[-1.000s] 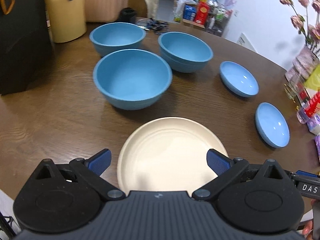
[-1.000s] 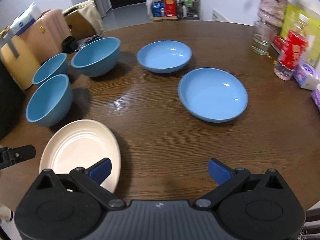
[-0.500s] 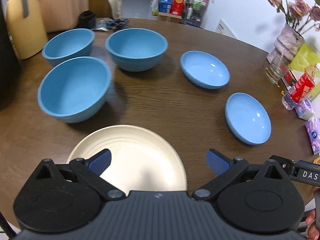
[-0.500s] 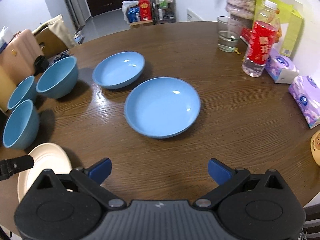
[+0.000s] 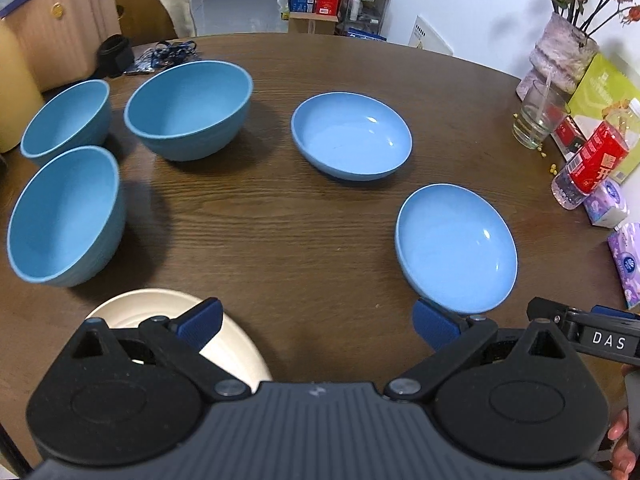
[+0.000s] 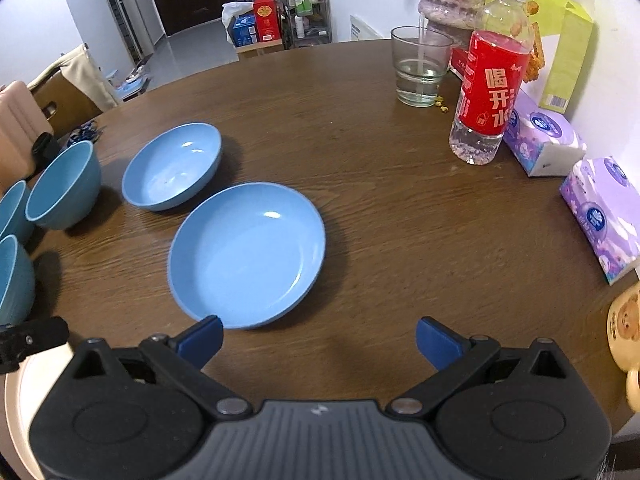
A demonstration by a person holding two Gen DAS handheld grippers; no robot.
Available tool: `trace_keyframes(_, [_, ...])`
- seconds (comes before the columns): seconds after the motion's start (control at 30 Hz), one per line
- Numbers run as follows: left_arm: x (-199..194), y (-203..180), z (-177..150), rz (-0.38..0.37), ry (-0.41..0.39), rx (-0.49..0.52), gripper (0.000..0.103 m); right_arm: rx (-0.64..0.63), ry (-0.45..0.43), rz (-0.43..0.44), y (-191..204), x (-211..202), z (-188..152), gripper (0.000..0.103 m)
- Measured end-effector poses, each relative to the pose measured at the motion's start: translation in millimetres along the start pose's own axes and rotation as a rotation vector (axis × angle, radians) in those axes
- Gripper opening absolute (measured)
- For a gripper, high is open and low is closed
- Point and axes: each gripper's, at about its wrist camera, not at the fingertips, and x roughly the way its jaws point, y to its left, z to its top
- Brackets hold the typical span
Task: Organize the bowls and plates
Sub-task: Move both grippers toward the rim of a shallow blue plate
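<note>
Three deep blue bowls (image 5: 188,108) stand at the table's left. Two shallow blue plates lie to their right: a far one (image 5: 351,136) and a near one (image 5: 456,246), also in the right wrist view (image 6: 248,254). A cream plate (image 5: 236,344) lies at the near edge under my left gripper's left finger. My left gripper (image 5: 318,326) is open and empty, above the table between the cream plate and the near blue plate. My right gripper (image 6: 318,340) is open and empty, just short of the near blue plate's front rim.
A glass of water (image 6: 420,66), a red-labelled bottle (image 6: 490,88), tissue packs (image 6: 600,216), a vase (image 5: 560,56) and a green bag stand along the right side. A yellow cup (image 6: 626,332) sits at the near right edge. Suitcases and a chair stand beyond the left side.
Both grippers have swung to the right. The cream plate has slid to the lower left of the left view, and the near blue plate now lies close before the right gripper.
</note>
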Motion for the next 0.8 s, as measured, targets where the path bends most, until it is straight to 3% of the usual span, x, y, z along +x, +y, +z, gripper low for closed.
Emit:
trace_keyframes(0.57, [58, -55, 31, 0.036, 0.060, 0.018, 0.103, -0.055, 0.022, 0.037, -25, 52, 38, 0.102])
trace_keyframes(0.8, [81, -65, 35, 0.054, 0.100, 0.011, 0.097, -0.089, 0.032, 0.053, -25, 71, 50, 0.090])
